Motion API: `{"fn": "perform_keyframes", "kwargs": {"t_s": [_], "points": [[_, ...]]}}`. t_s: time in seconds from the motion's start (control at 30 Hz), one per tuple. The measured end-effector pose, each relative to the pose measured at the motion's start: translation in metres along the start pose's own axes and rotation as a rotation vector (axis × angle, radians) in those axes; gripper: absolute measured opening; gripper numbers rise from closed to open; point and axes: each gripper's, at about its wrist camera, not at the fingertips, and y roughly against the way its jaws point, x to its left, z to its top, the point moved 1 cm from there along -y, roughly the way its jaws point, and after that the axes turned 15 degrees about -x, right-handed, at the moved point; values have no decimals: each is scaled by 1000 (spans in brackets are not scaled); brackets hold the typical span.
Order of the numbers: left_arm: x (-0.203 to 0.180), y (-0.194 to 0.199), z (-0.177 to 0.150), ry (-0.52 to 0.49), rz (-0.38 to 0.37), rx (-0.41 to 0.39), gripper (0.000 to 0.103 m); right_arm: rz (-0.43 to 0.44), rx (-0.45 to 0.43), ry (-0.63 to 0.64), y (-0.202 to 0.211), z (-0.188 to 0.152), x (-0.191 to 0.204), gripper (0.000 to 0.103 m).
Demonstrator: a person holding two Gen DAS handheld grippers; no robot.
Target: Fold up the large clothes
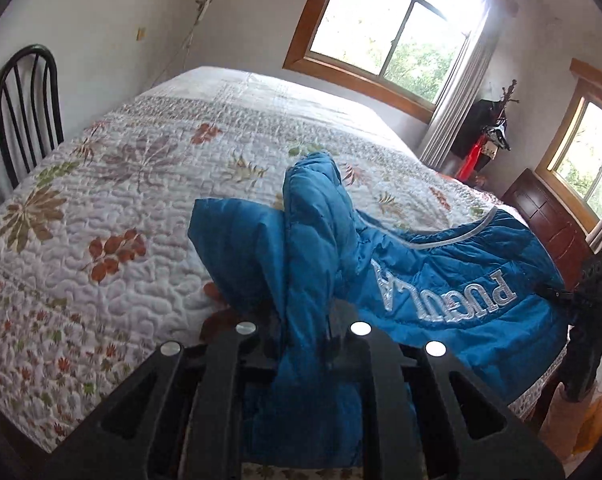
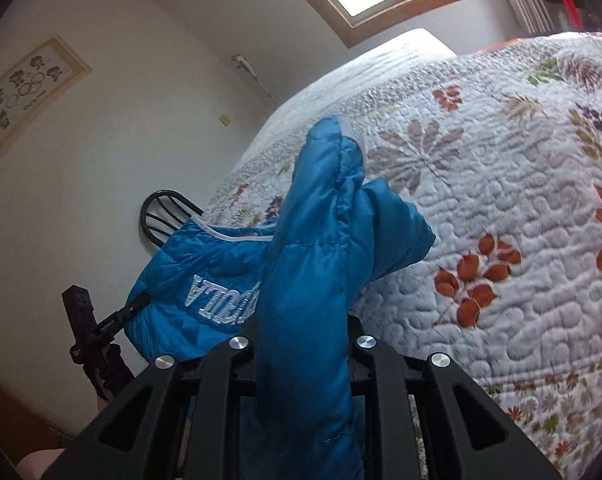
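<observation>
Jacket (image 1: 441, 280) pinched by both grippers over quilted bed (image 1: 141, 200), chair (image 1: 25, 108) beside

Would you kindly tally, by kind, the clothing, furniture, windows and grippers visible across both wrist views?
Blue quilted puffer jacket: 1
Bed with leaf-print quilt: 1
Black metal spindle-back chair: 1
Wood-framed windows: 2
Black two-finger grippers, left gripper and right gripper, each clamped on jacket fabric: 2
Total: 7

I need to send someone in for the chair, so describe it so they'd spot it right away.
Start at the big bed with the leaf-patterned quilt. On the side away from the windows, against the white wall, stands the chair. It is the only black piece there, with a rounded hoop back and thin fanned spindles.
</observation>
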Motion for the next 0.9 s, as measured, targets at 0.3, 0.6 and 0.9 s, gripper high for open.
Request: {"fn": "perform_keyframes", "kwargs": {"t_s": [0.3,0.6,0.9], "points": [[24,-29,-44,-27,74,60,30,-106,76,-113,-24,-31,-52,28],[22,-18,-38,-57,108,76,38,-193,80,-36,-17,-26,-48,53],[31,25,11,-75,134,-48,42,-274,0,128,23,22,-19,60]]}}
